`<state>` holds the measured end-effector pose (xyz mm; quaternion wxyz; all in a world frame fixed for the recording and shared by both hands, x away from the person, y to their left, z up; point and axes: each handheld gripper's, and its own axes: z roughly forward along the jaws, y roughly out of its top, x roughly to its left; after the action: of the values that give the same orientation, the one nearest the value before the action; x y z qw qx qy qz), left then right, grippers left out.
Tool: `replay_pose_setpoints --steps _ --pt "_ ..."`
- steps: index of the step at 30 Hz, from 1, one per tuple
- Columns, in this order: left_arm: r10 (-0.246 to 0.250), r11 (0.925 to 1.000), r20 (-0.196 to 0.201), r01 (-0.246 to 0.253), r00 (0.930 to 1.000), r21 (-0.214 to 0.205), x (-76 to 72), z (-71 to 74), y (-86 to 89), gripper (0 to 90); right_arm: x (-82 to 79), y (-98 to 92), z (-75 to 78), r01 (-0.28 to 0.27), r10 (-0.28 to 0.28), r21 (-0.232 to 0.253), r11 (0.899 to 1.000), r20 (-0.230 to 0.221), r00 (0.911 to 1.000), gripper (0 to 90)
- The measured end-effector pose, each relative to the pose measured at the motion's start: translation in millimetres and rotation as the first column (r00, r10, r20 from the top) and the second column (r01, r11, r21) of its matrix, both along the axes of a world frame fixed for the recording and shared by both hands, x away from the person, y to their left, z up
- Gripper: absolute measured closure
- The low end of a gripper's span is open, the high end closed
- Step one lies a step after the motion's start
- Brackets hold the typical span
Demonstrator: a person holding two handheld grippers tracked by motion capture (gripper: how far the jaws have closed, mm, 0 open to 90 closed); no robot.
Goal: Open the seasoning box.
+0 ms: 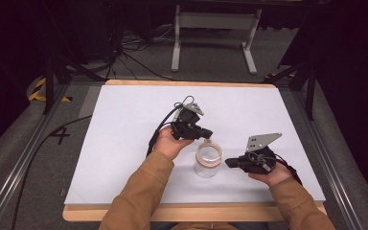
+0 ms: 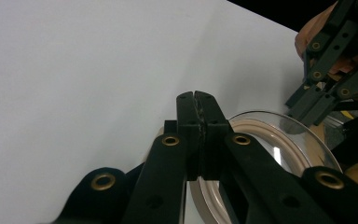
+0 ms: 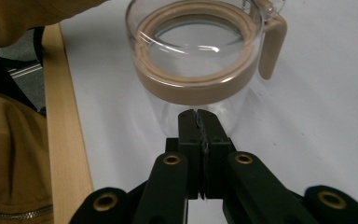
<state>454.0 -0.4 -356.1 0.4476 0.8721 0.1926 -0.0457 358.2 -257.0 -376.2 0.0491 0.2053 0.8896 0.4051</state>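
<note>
Jar (image 1: 208, 160) of clear glass stands upright on the white surface (image 1: 124, 143), near the front edge, between the two hands. It has a tan ring around its open top and a tan handle (image 3: 272, 41) on one side. The left gripper (image 1: 204, 133) sits just behind the jar, up by its rim, and its fingers (image 2: 189, 121) are pressed together with nothing in them. The right gripper (image 1: 231, 163) is just beside the jar on the other side. Its fingers (image 3: 189, 130) are together too, holding nothing, and point at the jar's wall. Brown sleeves (image 1: 139, 196) come in from the bottom.
</note>
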Motion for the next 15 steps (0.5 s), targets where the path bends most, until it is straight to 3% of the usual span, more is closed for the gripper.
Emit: replay_pose_setpoints --steps 15 --pt "0.003 1.0000 -0.027 -0.003 0.9996 -0.002 3.0 -0.4 0.7 89.6 -6.6 7.9 7.2 -0.042 0.042 0.026 0.999 -0.002 0.9991 89.2"
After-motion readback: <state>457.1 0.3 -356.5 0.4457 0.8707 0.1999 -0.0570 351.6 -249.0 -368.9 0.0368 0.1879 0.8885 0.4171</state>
